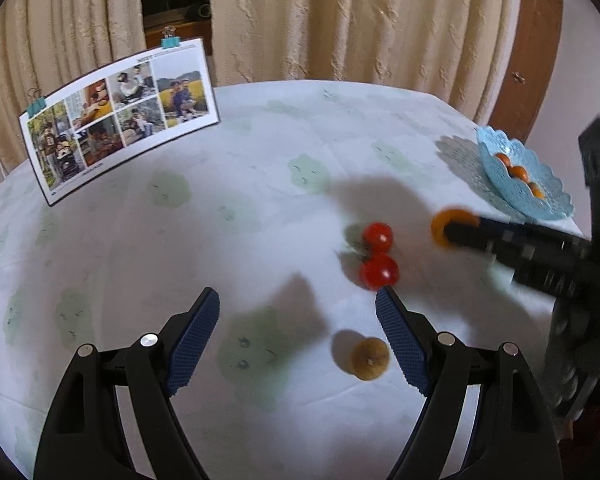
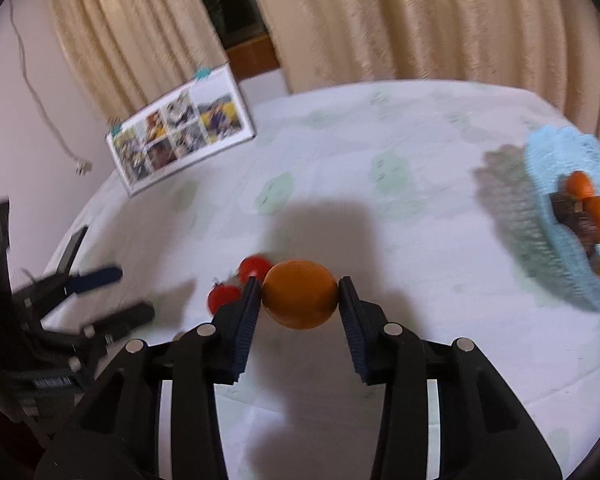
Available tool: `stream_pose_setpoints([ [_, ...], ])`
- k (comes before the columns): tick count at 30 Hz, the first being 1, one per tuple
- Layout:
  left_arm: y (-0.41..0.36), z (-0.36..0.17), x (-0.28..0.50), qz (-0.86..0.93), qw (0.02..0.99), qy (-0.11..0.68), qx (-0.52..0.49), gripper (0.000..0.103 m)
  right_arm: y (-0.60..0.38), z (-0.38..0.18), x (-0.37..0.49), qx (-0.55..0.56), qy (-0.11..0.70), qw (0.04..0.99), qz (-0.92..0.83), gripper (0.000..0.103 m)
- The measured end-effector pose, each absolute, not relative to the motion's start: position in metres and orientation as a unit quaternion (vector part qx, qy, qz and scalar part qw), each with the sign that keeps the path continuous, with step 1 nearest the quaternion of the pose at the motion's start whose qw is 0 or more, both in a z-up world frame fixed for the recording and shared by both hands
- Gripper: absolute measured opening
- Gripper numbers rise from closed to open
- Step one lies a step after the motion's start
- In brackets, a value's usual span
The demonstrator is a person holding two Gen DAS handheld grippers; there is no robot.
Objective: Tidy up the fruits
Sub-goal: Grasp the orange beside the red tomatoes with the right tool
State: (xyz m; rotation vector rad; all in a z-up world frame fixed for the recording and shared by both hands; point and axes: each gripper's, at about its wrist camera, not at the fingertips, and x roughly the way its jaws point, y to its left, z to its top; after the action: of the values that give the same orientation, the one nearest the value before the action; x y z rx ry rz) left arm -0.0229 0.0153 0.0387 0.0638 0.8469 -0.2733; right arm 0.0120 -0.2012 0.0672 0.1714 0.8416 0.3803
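Observation:
My right gripper (image 2: 299, 294) is shut on an orange (image 2: 300, 294) and holds it above the table; it also shows in the left wrist view (image 1: 454, 226). Two red tomatoes (image 1: 378, 256) lie side by side on the cloth, also seen in the right wrist view (image 2: 240, 282). A small brown fruit (image 1: 369, 359) lies near my left gripper's right finger. My left gripper (image 1: 298, 304) is open and empty, low over the table, just short of the tomatoes. A light blue lace basket (image 1: 540, 196) at the right holds several oranges (image 2: 598, 210).
A photo board (image 1: 120, 116) with binder clips stands at the table's far left. The round table has a white cloth with green patches (image 1: 260, 160). Beige curtains hang behind. A dark object (image 2: 74, 248) lies at the left table edge.

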Motion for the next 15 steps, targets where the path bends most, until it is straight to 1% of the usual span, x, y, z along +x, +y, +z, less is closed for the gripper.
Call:
stream_pose_setpoints([
  [8,-0.003,0.023,-0.032,-0.154,0.889,0.428,0.045,0.08,-0.257,0.092,0.004,0.123,0.358,0.919,0.113,0.041],
  [14,-0.011,0.012,-0.031,-0.159,0.88,0.446,0.048,0.058,-0.304,0.107,-0.008,0.146,0.317,0.936,0.043,0.041],
  [15,-0.012,0.01,-0.031,-0.159,0.878,0.449,0.049,0.052,-0.311,0.109,-0.009,0.151,0.313,0.937,0.035,0.041],
])
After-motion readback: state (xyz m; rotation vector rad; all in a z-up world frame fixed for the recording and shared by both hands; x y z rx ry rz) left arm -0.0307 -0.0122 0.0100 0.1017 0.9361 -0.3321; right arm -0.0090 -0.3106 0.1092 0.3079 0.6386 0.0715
